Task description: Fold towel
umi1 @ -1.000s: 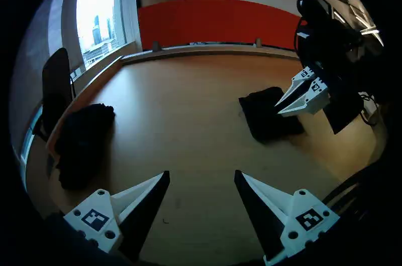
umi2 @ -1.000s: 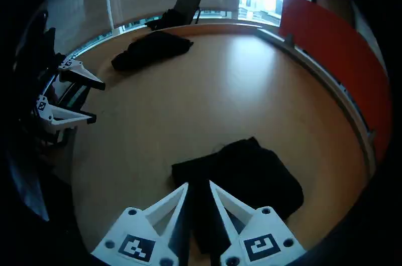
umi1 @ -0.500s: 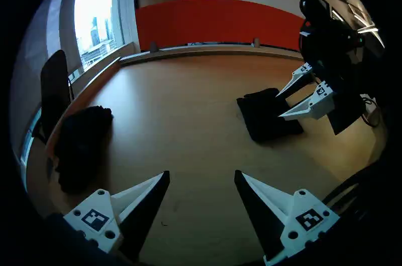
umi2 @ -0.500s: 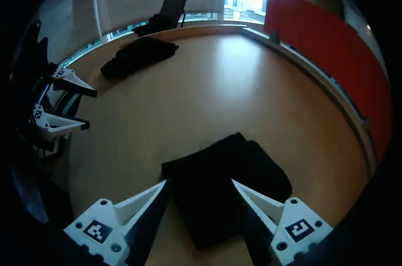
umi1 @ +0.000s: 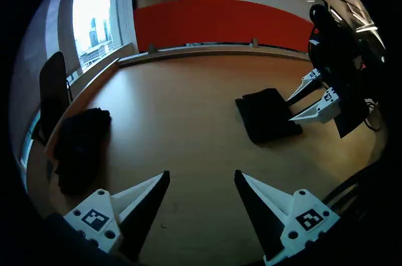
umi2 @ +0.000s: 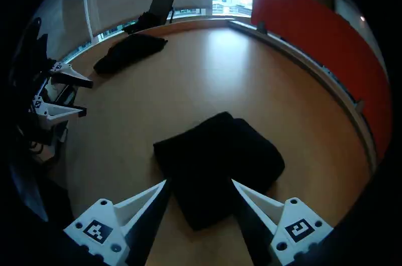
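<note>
- 2 spread, empty fingers of the right hand-held gripper [umi2: 201,188] frame the near edge of the folded black towel [umi2: 218,163], which lies on the worktop [umi2: 211,80] directly ahead.
- Left hand-held gripper [umi1: 201,185], likewise spread and empty, is well apart; the towel lies ahead to its right.
- Right is nearer.

Two two-finger tools, the left gripper [umi1: 201,173] and the right gripper [umi1: 290,111], show four white fingers [umi1: 135,190] in all above one wooden table [umi1: 186,100]. Two dark cloths lie on that table: one folded towel [umi1: 266,115] and one crumpled heap [umi1: 80,140]. Around the table's edge stand one dark chair [umi1: 53,90] and one long red partition [umi1: 221,20], with one bright window [umi1: 95,20] behind.
</note>
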`<move>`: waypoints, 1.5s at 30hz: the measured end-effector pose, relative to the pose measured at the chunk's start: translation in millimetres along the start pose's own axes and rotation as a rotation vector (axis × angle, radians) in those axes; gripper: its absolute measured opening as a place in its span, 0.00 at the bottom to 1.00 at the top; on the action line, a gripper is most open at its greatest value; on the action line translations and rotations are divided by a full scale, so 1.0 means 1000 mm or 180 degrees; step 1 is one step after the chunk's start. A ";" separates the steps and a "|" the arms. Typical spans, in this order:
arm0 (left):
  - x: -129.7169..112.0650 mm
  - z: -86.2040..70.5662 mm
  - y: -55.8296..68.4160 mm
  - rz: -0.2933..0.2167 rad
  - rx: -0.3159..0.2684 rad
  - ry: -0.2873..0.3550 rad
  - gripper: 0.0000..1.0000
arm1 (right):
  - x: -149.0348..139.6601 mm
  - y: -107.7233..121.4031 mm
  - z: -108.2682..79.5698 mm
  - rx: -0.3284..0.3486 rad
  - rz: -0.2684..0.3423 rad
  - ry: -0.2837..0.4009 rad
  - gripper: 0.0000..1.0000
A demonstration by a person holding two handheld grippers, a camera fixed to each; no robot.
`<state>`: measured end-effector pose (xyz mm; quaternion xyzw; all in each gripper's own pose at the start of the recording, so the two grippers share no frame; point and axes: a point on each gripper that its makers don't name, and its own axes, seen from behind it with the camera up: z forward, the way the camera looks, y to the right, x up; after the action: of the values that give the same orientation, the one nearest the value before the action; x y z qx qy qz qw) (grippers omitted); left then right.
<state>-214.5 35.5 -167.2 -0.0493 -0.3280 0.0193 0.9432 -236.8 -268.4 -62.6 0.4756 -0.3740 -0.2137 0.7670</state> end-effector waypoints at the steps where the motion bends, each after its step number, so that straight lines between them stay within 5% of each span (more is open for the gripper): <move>1: 0.000 0.000 0.000 0.0002 -0.0001 0.0001 0.96 | -0.003 0.001 -0.001 -0.0009 0.0009 -0.0009 0.81; 24: 0.000 0.002 0.004 0.0022 -0.0016 -0.0007 0.96 | -0.059 -0.003 -0.009 -0.0082 0.0158 -0.0234 0.80; 45: 0.000 0.001 0.003 0.0012 -0.0014 0.0000 0.96 | -0.073 -0.002 -0.001 -0.0153 0.0347 -0.0284 0.43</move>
<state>-215.3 38.8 -166.9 -0.0519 -0.3279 0.0204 0.9431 -282.4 -219.0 -91.8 0.4260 -0.4280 -0.2015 0.7712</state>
